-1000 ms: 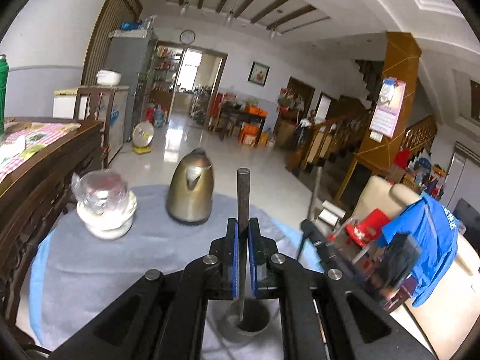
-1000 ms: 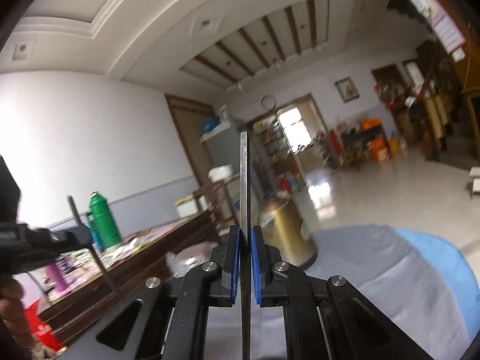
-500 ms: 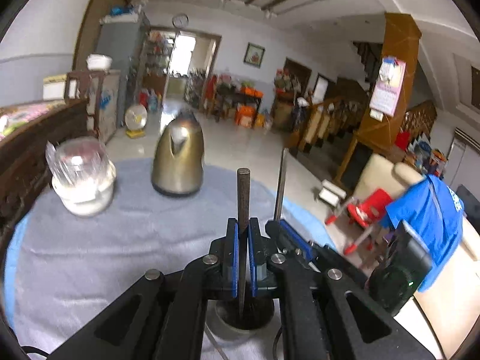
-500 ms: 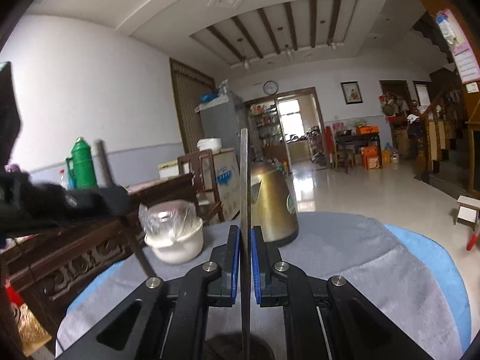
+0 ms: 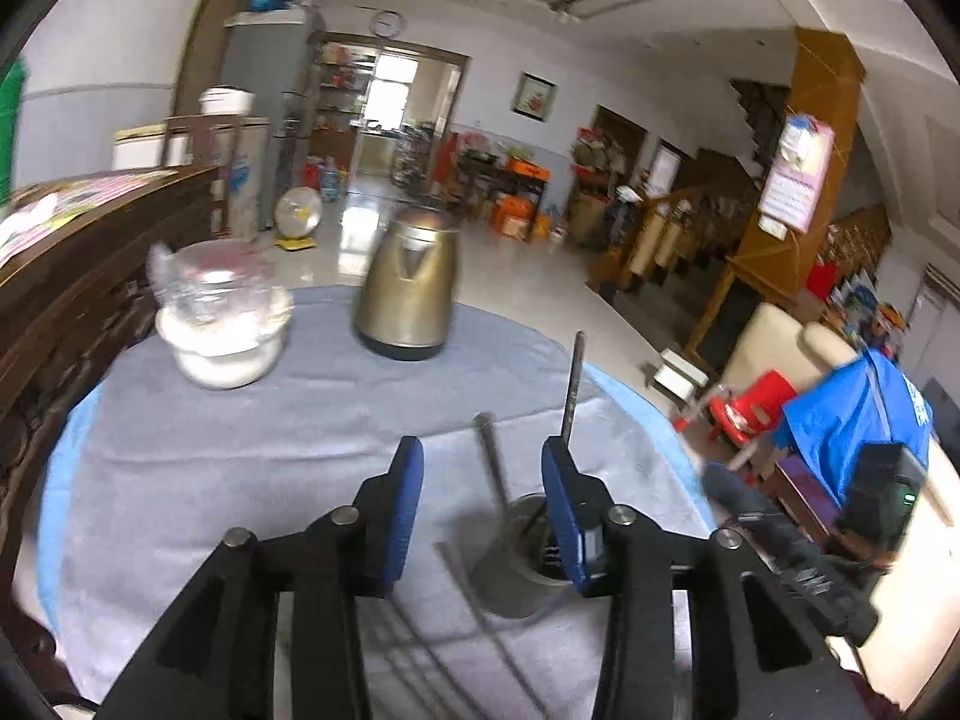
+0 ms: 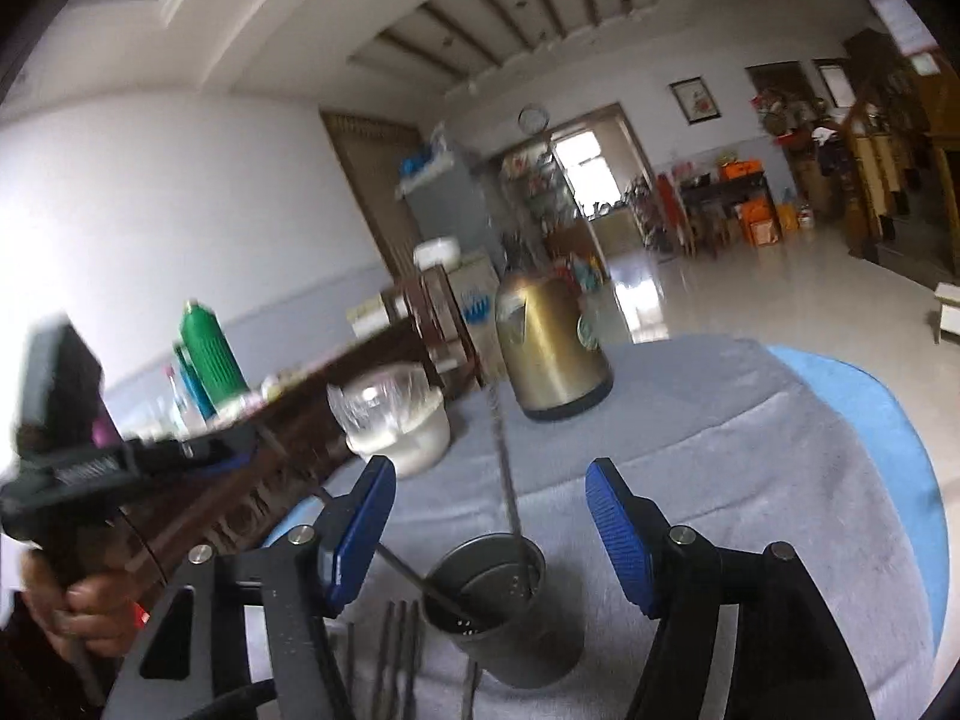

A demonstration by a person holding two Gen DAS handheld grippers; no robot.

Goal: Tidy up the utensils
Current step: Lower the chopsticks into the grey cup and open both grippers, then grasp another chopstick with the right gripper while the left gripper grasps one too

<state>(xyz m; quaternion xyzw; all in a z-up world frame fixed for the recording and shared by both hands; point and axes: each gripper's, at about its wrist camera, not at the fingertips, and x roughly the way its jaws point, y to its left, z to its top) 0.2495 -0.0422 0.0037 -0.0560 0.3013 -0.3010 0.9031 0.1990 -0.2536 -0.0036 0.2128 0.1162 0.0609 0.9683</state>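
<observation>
Holder: a grey metal utensil cup (image 6: 504, 612) stands on the surface near its front edge, between and below both pairs of jaws.
Utensils: two thin metal rods lean in the cup, one tall (image 6: 503, 468), one slanting left (image 6: 414, 579); more dark rods (image 6: 396, 654) lie flat just left of the cup, blurred.
Left gripper (image 5: 483, 510): jaws have just been opening; blue pads stand apart, a rod (image 5: 493, 462) loose between them, untouched.
Right gripper (image 6: 489, 534): jaws have just been opening, wide apart, the tall rod free between them.
Open room: bare grey cloth (image 5: 270, 456) stretches from the cup to the kettle (image 5: 411, 288) and the wrapped white bowl (image 5: 219, 318), both well apart from it; the blue surface rim (image 6: 888, 420) curves close at the right.
Writing: a round green mark on the kettle, unreadable.
Hidden: rod tips inside the cup; a hand (image 6: 78, 606) at the left is cut off.
</observation>
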